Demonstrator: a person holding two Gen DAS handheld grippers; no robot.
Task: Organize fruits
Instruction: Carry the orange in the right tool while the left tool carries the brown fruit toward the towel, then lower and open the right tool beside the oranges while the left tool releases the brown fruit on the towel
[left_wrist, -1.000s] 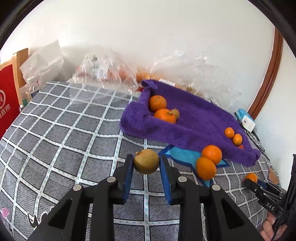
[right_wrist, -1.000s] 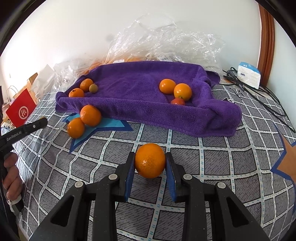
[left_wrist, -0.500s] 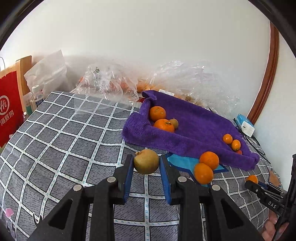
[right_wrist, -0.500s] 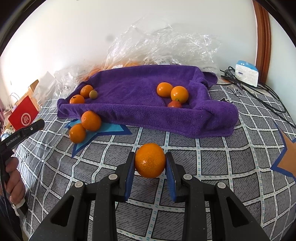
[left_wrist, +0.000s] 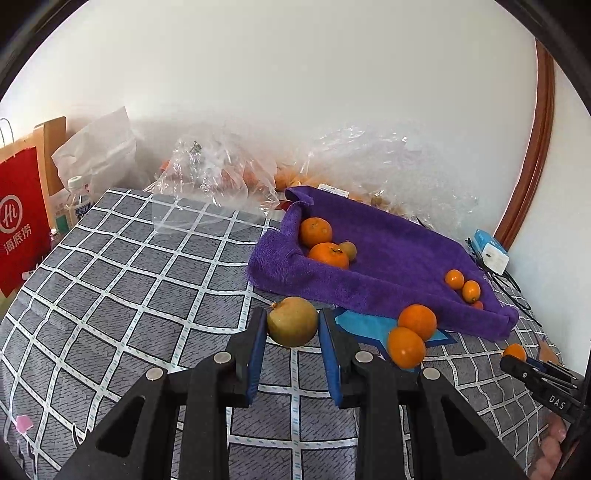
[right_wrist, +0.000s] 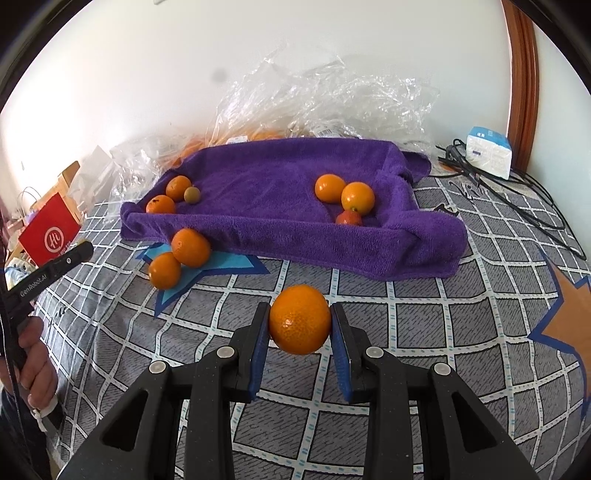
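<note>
My left gripper (left_wrist: 292, 326) is shut on a brownish-green round fruit (left_wrist: 292, 320) and holds it above the checked cloth, in front of the purple towel (left_wrist: 399, 254). My right gripper (right_wrist: 300, 326) is shut on an orange (right_wrist: 300, 318), held above the cloth before the purple towel (right_wrist: 266, 184). On the towel lie two oranges and a small brown fruit (right_wrist: 192, 194) at the left, and small oranges (right_wrist: 357, 198) at the right. Two oranges (right_wrist: 190, 246) lie on the cloth by the towel's front left edge.
Clear plastic bags (right_wrist: 332, 99) with fruit are heaped behind the towel against the wall. A red paper bag (left_wrist: 20, 218) and a bottle (left_wrist: 75, 203) stand at the left. A white-blue box (right_wrist: 487, 151) and black cables (right_wrist: 517, 192) lie at the right.
Both grippers have drawn back and risen a little with their fruit still held; the towel and loose oranges look slightly farther away.
</note>
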